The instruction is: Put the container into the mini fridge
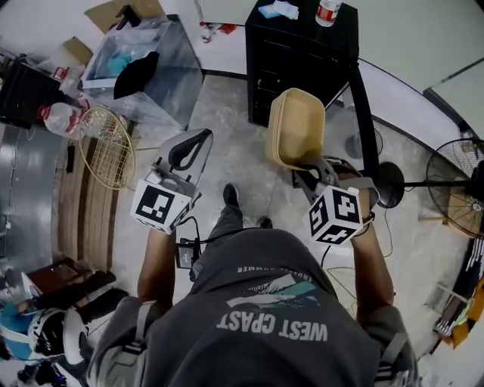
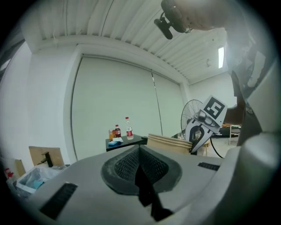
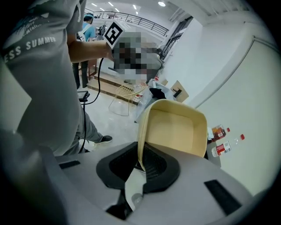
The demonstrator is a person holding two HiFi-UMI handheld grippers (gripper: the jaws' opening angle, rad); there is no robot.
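A beige, shallow plastic container point(image 1: 296, 127) hangs tilted on edge in front of me, above the floor. My right gripper point(image 1: 308, 168) is shut on its rim; in the right gripper view the container point(image 3: 175, 127) rises from between the pads of the right gripper point(image 3: 139, 165). The black mini fridge point(image 1: 302, 53) stands just beyond it, with bottles point(image 1: 327, 10) on top. My left gripper point(image 1: 198, 136) is held up at the left, shut and holding nothing; the left gripper view shows its pads point(image 2: 151, 169) meeting, with the container point(image 2: 169, 143) and the right gripper point(image 2: 204, 127) beyond.
A clear plastic bin point(image 1: 144, 64) and a wire basket point(image 1: 110, 147) sit on the floor at the left. A standing fan point(image 1: 454, 181) and its round base point(image 1: 389, 184) are at the right. My shoe point(image 1: 231, 195) is on the grey floor below.
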